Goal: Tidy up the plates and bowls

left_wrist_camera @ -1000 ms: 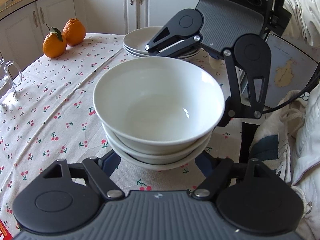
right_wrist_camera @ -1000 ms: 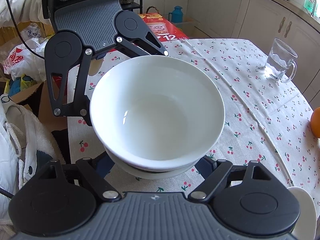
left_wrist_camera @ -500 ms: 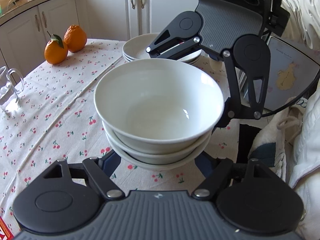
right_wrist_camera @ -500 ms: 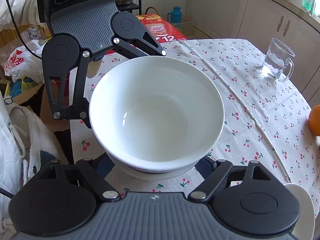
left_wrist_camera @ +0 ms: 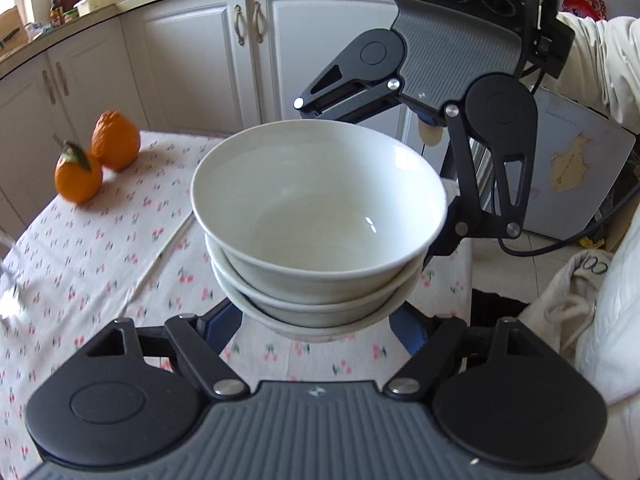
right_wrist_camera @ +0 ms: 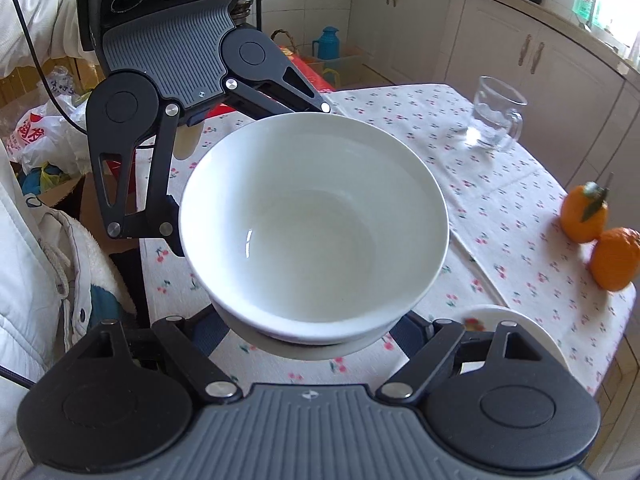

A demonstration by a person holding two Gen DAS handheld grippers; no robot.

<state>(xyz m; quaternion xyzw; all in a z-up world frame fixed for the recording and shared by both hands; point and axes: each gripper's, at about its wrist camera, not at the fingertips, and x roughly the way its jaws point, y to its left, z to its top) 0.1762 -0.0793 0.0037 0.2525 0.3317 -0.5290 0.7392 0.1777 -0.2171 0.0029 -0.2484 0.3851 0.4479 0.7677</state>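
The bowl stack [left_wrist_camera: 316, 240] hangs above the worktop [left_wrist_camera: 100, 248], clamped between the left gripper [left_wrist_camera: 316, 328] at 6 o'clock and the right gripper [left_wrist_camera: 404, 184] at 1 o'clock, fingers pressing its sides. Stacking looks done; setting down remains, perhaps near the plate [right_wrist_camera: 516, 328].

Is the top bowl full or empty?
Empty. Both views show the top bowl with a bare white inside down to the bottom; only light reflects there, no food or liquid.

White bowls [left_wrist_camera: 320, 216], nested three deep and upright, sit between the left tongs [left_wrist_camera: 320, 320] and right tongs [right_wrist_camera: 316, 328], off the desk [left_wrist_camera: 100, 248].
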